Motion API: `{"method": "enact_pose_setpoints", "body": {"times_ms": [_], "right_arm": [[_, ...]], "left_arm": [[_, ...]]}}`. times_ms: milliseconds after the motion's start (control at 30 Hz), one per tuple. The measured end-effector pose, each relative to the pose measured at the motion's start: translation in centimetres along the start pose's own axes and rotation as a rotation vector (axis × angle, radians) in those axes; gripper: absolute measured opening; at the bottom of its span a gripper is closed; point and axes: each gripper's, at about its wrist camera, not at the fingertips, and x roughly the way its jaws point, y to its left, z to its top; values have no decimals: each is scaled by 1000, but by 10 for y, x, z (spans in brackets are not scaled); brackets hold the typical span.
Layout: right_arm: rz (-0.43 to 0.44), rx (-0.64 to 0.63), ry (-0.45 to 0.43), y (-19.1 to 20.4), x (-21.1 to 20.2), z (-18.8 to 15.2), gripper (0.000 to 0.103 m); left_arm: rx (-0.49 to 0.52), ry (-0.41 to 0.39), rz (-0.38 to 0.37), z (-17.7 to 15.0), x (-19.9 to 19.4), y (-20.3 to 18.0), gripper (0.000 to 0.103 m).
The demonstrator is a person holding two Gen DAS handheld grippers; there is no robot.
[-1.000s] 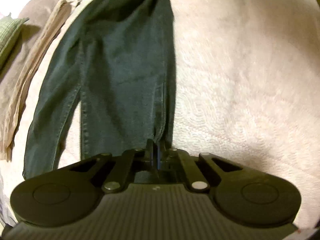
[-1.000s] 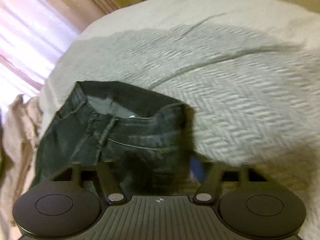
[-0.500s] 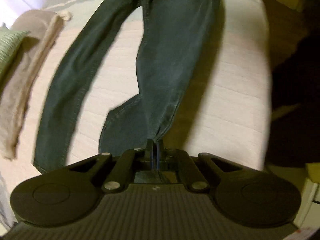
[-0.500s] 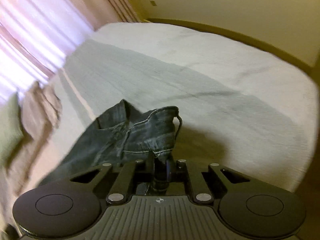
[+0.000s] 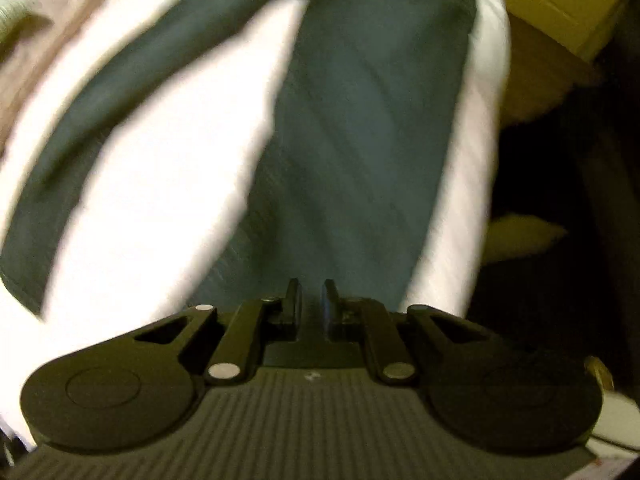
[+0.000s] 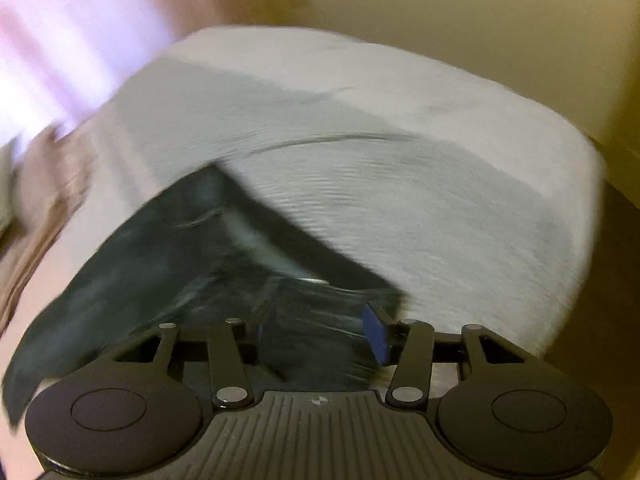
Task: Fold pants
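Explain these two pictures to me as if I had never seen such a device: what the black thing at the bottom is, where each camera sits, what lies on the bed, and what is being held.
No robot here: a person holds a two-finger gripper in each hand, and each carries a camera looking along its fingers. The black shape at the bottom is the gripper's own body. One picture comes from the left gripper, the other from the right gripper. Both look down at dark pants spread on a bed with a pale bedspread; the left view shows the legs, the right view the waist end. Both pictures are blurred. The left jaws are opening a little, with nothing visibly pinched. The right jaws are opening wide, the waist cloth lying loose between them.
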Motion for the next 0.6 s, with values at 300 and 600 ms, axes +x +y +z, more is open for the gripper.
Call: {"method": "enact_pose_setpoints", "body": {"times_ms": [300,600], "right_arm": [[250,-445,131,51,117,28,46],[362,-660,161,51,218,39,46]], "left_arm": [[54,-247,11,230,58,67,32],[300,-308,-130,456,195,46,48]]}}
